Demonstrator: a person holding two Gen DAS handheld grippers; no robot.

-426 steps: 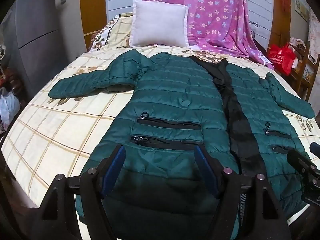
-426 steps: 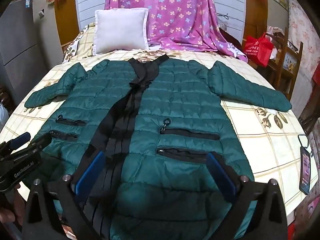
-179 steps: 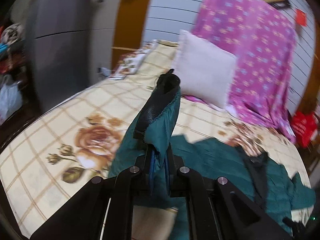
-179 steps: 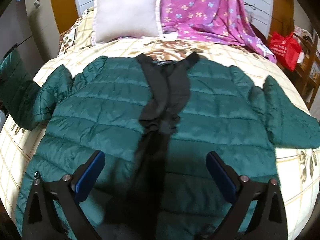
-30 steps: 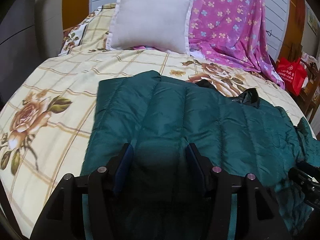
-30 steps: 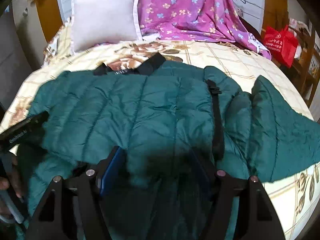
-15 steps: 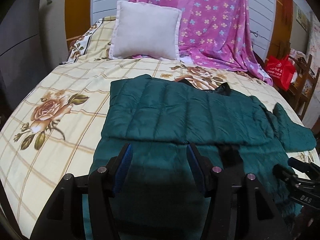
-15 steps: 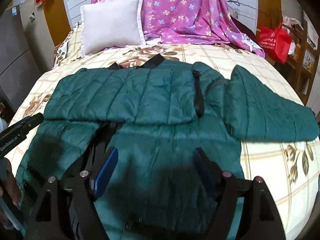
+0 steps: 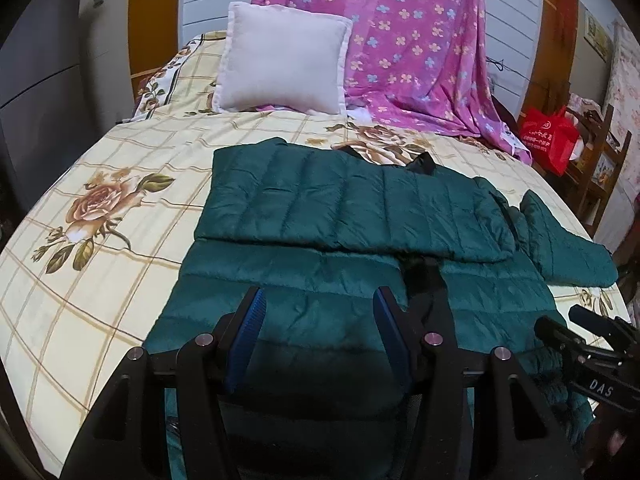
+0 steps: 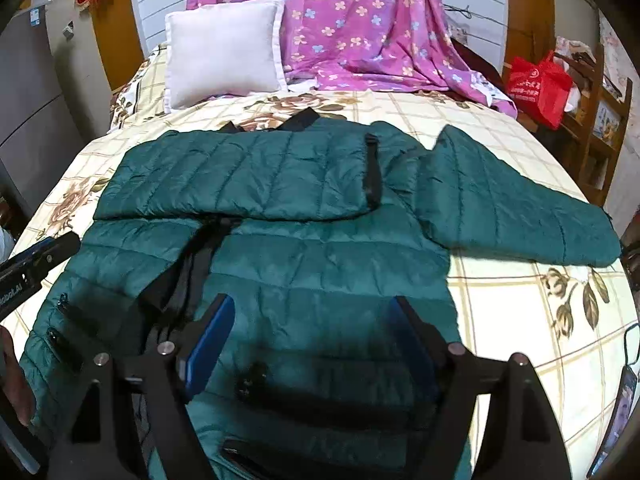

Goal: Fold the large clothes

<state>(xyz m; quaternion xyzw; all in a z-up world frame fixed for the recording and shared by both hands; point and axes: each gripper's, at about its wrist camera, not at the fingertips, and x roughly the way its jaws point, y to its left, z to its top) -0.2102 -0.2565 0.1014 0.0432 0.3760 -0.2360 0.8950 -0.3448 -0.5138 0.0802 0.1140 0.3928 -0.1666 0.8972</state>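
Note:
A dark green quilted jacket [image 9: 320, 280] lies front-up on the bed, also in the right wrist view [image 10: 320, 264]. Its left sleeve [image 9: 352, 204] is folded flat across the chest [image 10: 248, 176]. The right sleeve [image 10: 512, 200] stretches out to the right side [image 9: 568, 248]. A black placket [image 10: 192, 272] runs down the middle. My left gripper [image 9: 320, 320] is open and empty above the jacket's lower left part. My right gripper [image 10: 308, 328] is open and empty above the lower right part.
The bed [image 9: 100, 220] has a cream checked sheet with roses. A white pillow [image 9: 280, 64] and a pink flowered blanket [image 9: 420, 48] lie at its head. A red bag [image 10: 536, 84] and wooden shelves stand right. A phone [image 10: 620, 416] lies at the bed's right edge.
Both grippers have pulled back toward the jacket's hem and stayed open. The left sleeve stays folded across the chest.

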